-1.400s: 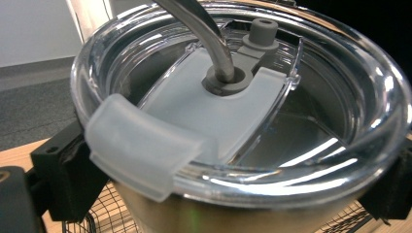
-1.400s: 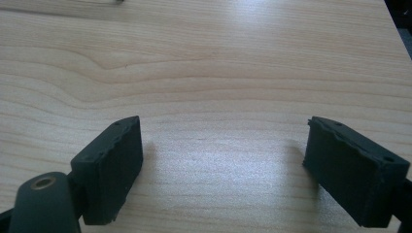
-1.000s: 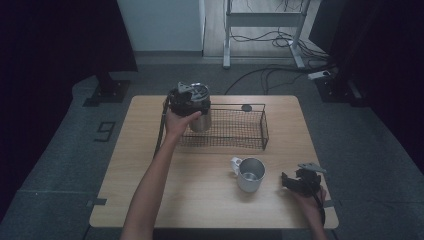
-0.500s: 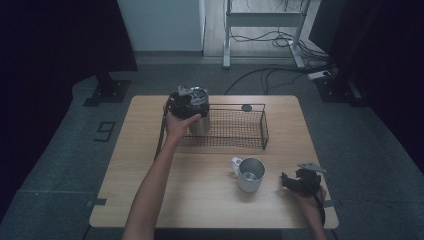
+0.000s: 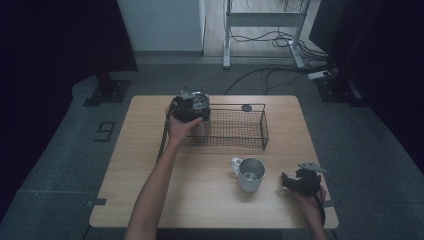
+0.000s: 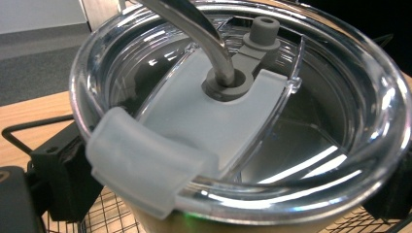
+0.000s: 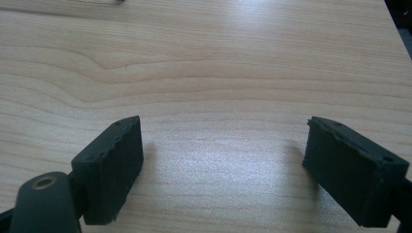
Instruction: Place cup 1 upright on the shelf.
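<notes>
Left hand-held gripper (image 5: 192,107) clenched around a steel tumbler (image 5: 200,117) at the left end of the wire basket (image 5: 235,129), black jaws pressed against either side just under the rim. Seen up close from the left gripper view: clear plastic lid (image 6: 243,111) on top, frosted slider tab across it, bent metal straw (image 6: 194,34) passing through a grey grommet. Tumbler upright (whether resting on the basket floor or lifted, cannot tell). Right hand-held gripper (image 5: 300,181) released, jaws spread wide over bare wood near the front right corner of the counter (image 5: 145,200). Between basket and right gripper, a metal mug (image 5: 248,174), handle toward the left. Small dark disc (image 5: 246,107) behind the basket.
</notes>
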### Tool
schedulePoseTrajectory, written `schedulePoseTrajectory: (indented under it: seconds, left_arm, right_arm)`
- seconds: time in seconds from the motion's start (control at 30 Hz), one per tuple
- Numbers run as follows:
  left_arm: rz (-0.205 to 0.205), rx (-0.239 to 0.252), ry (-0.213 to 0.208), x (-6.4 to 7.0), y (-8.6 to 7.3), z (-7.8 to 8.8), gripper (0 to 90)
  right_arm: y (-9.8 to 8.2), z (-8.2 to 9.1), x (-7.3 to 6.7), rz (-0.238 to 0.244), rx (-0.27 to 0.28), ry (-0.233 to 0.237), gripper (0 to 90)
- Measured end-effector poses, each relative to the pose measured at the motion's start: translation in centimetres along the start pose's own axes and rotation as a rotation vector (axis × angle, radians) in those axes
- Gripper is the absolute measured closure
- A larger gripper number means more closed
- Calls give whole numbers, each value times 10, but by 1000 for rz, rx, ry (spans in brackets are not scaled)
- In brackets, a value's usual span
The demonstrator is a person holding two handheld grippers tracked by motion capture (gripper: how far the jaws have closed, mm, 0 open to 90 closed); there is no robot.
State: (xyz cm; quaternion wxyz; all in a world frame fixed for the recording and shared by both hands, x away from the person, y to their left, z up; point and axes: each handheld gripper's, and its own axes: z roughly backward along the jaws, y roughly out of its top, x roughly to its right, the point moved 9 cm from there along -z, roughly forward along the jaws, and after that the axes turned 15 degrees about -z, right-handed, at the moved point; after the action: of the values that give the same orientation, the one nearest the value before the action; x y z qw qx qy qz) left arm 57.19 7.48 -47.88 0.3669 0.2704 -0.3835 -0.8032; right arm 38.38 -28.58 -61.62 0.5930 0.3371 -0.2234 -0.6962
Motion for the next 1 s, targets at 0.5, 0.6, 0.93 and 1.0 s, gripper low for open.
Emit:
schedulePoseTrajectory:
  seconds: [0.5, 0.6, 0.93, 1.0]
  left_arm:
    - [0, -34, 11, 1, -13, -10, 41]
    - [2, -38, 13, 2, -14, -12, 41]
    - [9, -45, 12, 2, -18, -14, 41]
    - [6, -45, 13, 3, -19, -15, 41]
  right_arm:
    - [0, 0, 0, 0, 0, 0, 138]
    - [0, 0, 0, 0, 0, 0, 138]
    - [0, 0, 0, 0, 0, 0, 138]
    - [0, 0, 0, 0, 0, 0, 138]
